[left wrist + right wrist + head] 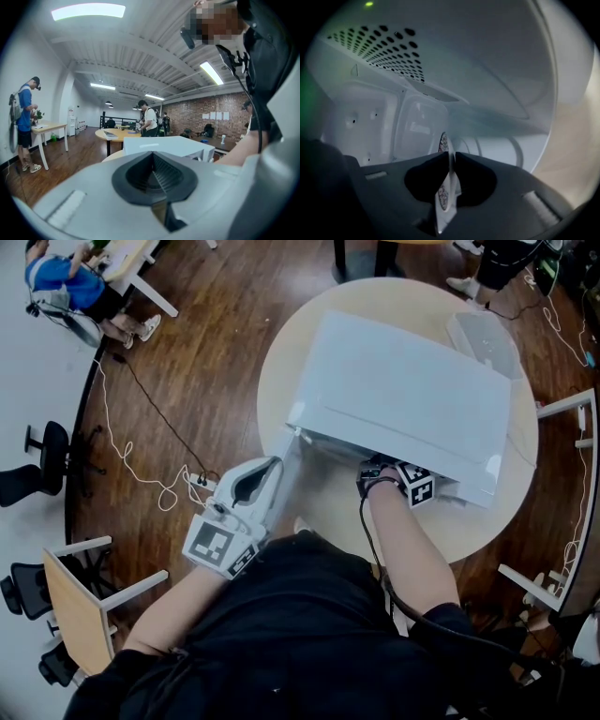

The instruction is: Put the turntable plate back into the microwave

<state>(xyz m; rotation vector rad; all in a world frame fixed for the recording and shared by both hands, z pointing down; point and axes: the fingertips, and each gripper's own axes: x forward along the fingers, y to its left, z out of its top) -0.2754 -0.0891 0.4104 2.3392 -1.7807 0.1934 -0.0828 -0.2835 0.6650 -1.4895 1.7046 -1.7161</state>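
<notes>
The right tool (451,157) is reaching inside the microwave (403,399), pinching the glass plate (506,145) by its rim. Seating and releasing it is apparently remaining. The left tool (152,161) is waiting outside, closed and empty.

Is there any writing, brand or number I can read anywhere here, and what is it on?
No text here is readable.
Marker cubes: black-and-white squares only, no words.
Wall sheets: too small to read.
Plate: a speckled patch, too blurred to read.
</notes>
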